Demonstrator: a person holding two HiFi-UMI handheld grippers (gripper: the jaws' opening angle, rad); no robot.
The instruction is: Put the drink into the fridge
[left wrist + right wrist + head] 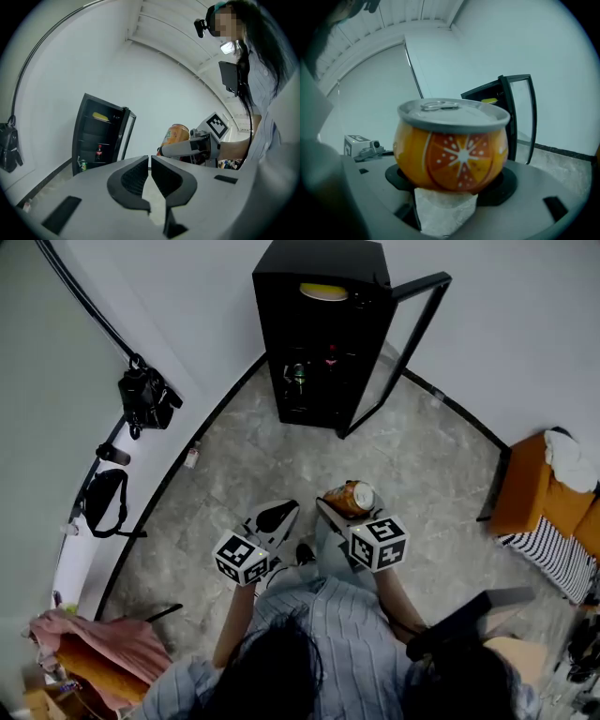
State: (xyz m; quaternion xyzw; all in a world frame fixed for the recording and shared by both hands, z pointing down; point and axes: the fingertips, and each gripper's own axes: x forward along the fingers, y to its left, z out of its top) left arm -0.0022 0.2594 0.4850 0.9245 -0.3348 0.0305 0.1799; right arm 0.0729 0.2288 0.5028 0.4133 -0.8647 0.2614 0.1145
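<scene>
Head view: person stands on a grey marbled floor, both tools held out toward 12 o'clock. The right tool is clenched on a squat orange drink can with orange-slice print and silver lid. The can is carried above the floor, well apart from the fridge. The left tool sits just beside it at 9 o'clock and carries nothing.

A tall black fridge stands at 12 o'clock against the white wall, its glass door swung open toward 1 o'clock. Inside, a flat yellow item lies on the top shelf. A small green can and a red-topped dark bottle stand lower down. A black bag hangs on the wall at 10 o'clock. An orange seat is at 3 o'clock, with a striped cloth next to it.

Left gripper view: left tool jaws are drawn together, with only a thin slit and nothing between them. The fridge shows at 9 o'clock, door open. The right tool with the can shows at 2 o'clock.

Right gripper view: the can fills the middle, lid up, pull tab showing. The right tool has its dark pads pressed to the can's lower sides at 9 and 3 o'clock. The open fridge door is behind, at 2 o'clock.
</scene>
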